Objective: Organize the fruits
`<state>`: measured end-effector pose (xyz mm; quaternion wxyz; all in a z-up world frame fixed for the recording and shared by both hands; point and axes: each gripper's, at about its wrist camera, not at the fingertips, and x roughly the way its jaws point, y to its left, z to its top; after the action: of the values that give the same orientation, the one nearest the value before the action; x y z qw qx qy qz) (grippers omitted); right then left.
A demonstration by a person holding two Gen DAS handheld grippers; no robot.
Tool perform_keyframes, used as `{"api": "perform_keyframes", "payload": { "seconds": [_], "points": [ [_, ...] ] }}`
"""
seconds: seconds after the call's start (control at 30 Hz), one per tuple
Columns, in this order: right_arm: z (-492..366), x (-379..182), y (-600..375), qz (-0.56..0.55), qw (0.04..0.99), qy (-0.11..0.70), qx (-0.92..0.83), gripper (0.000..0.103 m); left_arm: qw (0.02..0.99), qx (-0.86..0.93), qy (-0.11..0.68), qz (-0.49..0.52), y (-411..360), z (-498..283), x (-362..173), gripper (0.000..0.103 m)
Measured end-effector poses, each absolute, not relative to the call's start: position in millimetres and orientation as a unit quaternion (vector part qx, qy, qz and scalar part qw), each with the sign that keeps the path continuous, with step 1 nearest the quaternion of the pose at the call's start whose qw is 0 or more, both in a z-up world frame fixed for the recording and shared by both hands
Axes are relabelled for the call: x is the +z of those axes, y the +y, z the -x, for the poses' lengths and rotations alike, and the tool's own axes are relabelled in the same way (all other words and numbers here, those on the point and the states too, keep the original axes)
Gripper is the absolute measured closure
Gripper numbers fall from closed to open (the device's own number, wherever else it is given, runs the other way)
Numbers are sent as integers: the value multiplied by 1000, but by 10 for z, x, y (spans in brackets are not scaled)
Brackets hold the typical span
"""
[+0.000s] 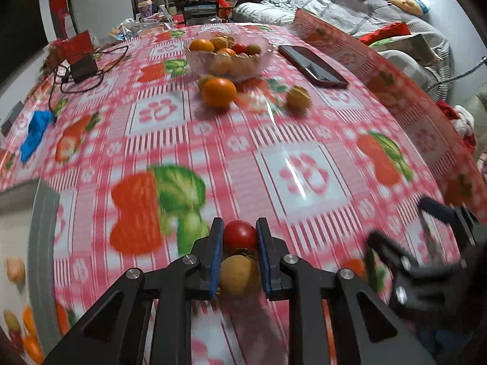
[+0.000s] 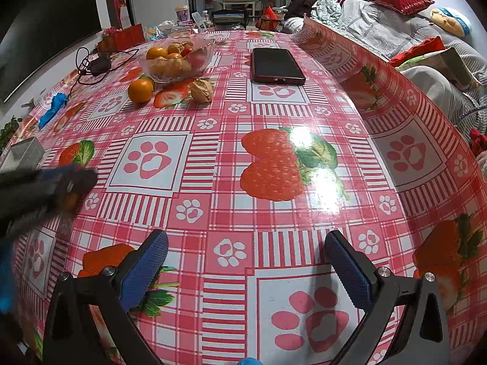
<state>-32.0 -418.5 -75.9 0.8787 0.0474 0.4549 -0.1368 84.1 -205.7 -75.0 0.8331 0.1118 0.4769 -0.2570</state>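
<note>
The left claw (image 1: 239,237) was pinching a red tomato (image 1: 240,233) and a yellowish husked fruit (image 1: 239,275) between its blue pads, above the table (image 1: 304,140). The right claw (image 2: 245,251) was spread wide, holding nothing. A glass bowl (image 2: 176,60) of fruit stood far across the table, with an orange (image 2: 140,90) just beside it.

Both wrist views low over table (image 2: 274,219), sharing bowl (image 1: 231,60), left perhaps blurred

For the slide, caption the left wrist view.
Left gripper clamps a red tomato and tan fruit above the checked tablecloth, facing the fruit bowl.
</note>
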Motion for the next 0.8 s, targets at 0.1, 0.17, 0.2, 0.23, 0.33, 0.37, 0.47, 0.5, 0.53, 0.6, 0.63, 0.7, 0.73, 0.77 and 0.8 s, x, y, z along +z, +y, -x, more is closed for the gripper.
{"api": "perform_keyframes", "payload": {
  "seconds": [0.1, 0.17, 0.2, 0.23, 0.33, 0.37, 0.47, 0.5, 0.53, 0.6, 0.63, 0.7, 0.73, 0.77, 0.8],
  "points": [
    [321, -759, -4185, -47, 879, 455, -137, 0, 831, -267, 476, -110, -1998, -638, -743, 80],
    [320, -760, -4186, -47, 879, 455, -137, 0, 831, -274, 470, -118, -1980, -494, -741, 80],
    [321, -760, -4185, -47, 879, 455, -137, 0, 831, -277, 466, -123, -1976, -446, -744, 80],
    [321, -760, -4186, -47, 879, 455, -137, 0, 832, -279, 463, -126, -1971, -403, -743, 79],
    [321, -761, -4186, -47, 879, 455, -137, 0, 831, -288, 459, -128, -1933, -325, -713, 75],
    [322, -761, -4186, -47, 879, 455, -137, 0, 832, -289, 456, -125, -1911, -312, -693, 63],
    [323, -761, -4183, -47, 879, 454, -137, 0, 849, -281, 432, -115, -1791, -254, -580, 29],
    [324, -761, -4183, -47, 879, 454, -137, 0, 853, -280, 425, -113, -1752, -238, -548, 28],
    [322, -761, -4186, -47, 879, 455, -137, 0, 854, -282, 422, -114, -1721, -218, -521, 28],
    [323, -761, -4184, -47, 879, 455, -137, 0, 852, -282, 424, -121, -1690, -191, -510, 28],
    [322, -762, -4186, -47, 879, 455, -137, 0, 851, -282, 425, -125, -1676, -170, -518, 28],
    [324, -762, -4184, -47, 879, 455, -137, 0, 848, -284, 430, -128, -1663, -131, -544, 28],
    [323, -762, -4185, -47, 879, 454, -137, 0, 845, -286, 433, -127, -1662, -108, -561, 28],
    [322, -762, -4185, -47, 879, 454, -137, 0, 843, -288, 437, -127, -1673, -84, -578, 28],
    [322, -762, -4186, -47, 879, 454, -137, 0, 841, -291, 439, -127, -1687, -61, -592, 28]
  ]
}}
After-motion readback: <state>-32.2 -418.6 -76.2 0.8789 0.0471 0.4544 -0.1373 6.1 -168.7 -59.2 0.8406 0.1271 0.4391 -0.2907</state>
